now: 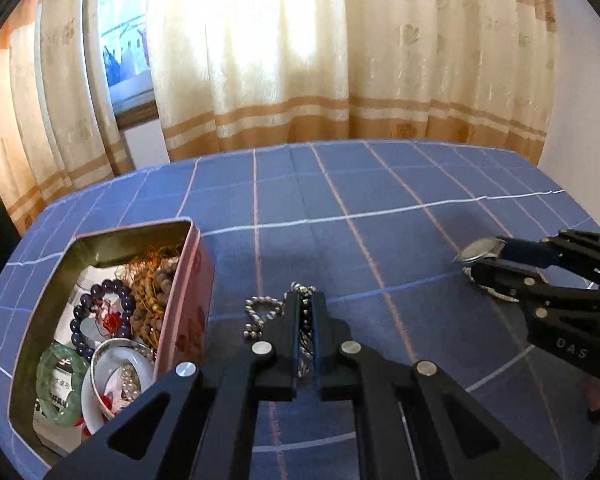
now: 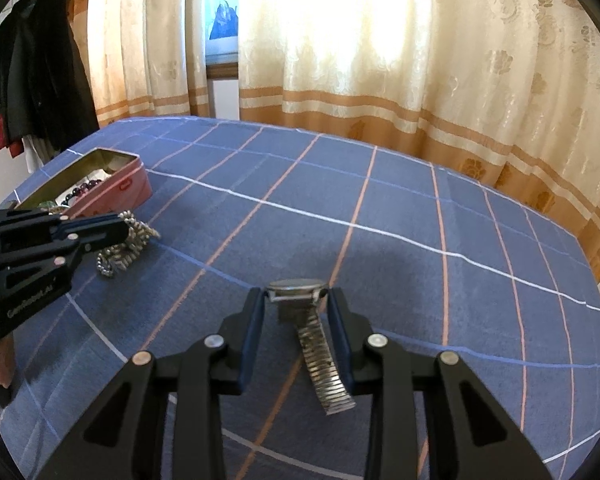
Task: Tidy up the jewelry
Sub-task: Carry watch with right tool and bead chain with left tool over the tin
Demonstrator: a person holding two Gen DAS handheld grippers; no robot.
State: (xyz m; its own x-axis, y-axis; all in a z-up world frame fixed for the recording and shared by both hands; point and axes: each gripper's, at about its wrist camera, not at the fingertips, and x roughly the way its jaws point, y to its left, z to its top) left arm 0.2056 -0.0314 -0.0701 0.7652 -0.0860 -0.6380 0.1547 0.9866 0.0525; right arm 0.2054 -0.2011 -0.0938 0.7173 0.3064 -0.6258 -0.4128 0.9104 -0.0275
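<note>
1. Table under a blue checked tablecloth (image 1: 380, 200), with cream and tan curtains (image 1: 340, 60) hanging behind it.
2. Pink tin box (image 1: 188, 304), lid off, stands at the table's left side. Inside it: a purple bead bracelet (image 1: 100, 312), brown bead strands (image 1: 156, 292), a green bangle (image 1: 60, 376) and a silver bangle (image 1: 116, 348).
3. Left gripper (image 1: 309, 308): tongs drawn narrow, clamped on a silver chain bracelet (image 1: 260, 312). The chain runs up between the pads; its free part lies looped on the cloth just right of the box.
4. Right gripper (image 2: 298, 300): tongs part-way closed, the tips pressed against either side of a wristwatch (image 2: 296, 290) case. The watch is tilted, its metal expansion band (image 2: 324, 360) trailing back between the fingers. It sits well apart from the box, toward the table's right.
5. A dark coat (image 2: 36, 64) hangs at far left in the right wrist view.
</note>
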